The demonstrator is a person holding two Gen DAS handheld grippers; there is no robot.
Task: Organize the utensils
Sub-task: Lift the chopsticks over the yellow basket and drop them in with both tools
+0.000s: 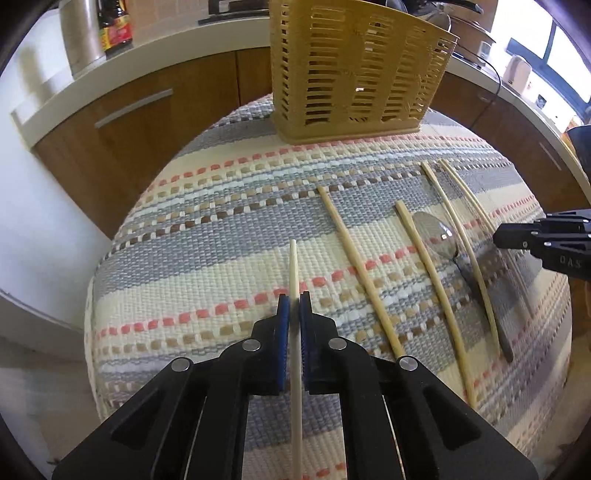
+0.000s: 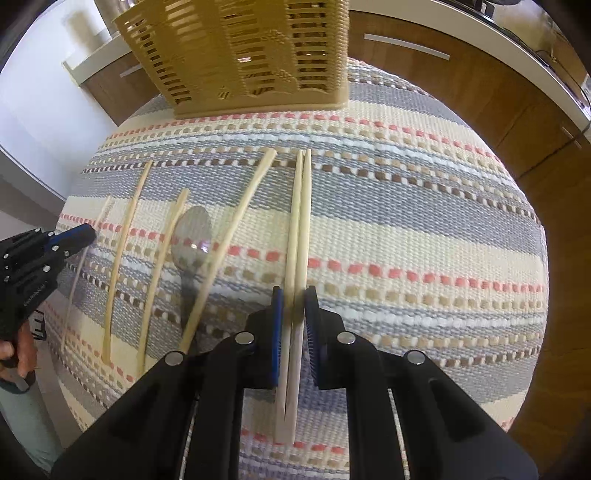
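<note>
My left gripper (image 1: pixel 294 301) is shut on a pale chopstick (image 1: pixel 293 269) that points toward a tan slotted utensil basket (image 1: pixel 354 70). My right gripper (image 2: pixel 294 295) has its blue pads close around a pair of chopsticks (image 2: pixel 300 221) lying side by side on the striped woven mat (image 2: pixel 406 229); I cannot tell whether they are clamped. Several more chopsticks (image 2: pixel 125 251) and a metal spoon (image 2: pixel 192 236) lie on the mat between the two grippers. The basket (image 2: pixel 240 51) stands at the mat's far edge. The left gripper (image 2: pixel 79 234) shows at the left of the right wrist view.
Wooden cabinets (image 1: pixel 122 122) with a white countertop curve behind the table. A dark sauce bottle (image 1: pixel 114 29) and a steel pot (image 1: pixel 79 33) stand on the counter. The right gripper's tip (image 1: pixel 517 236) shows at the right edge of the left wrist view.
</note>
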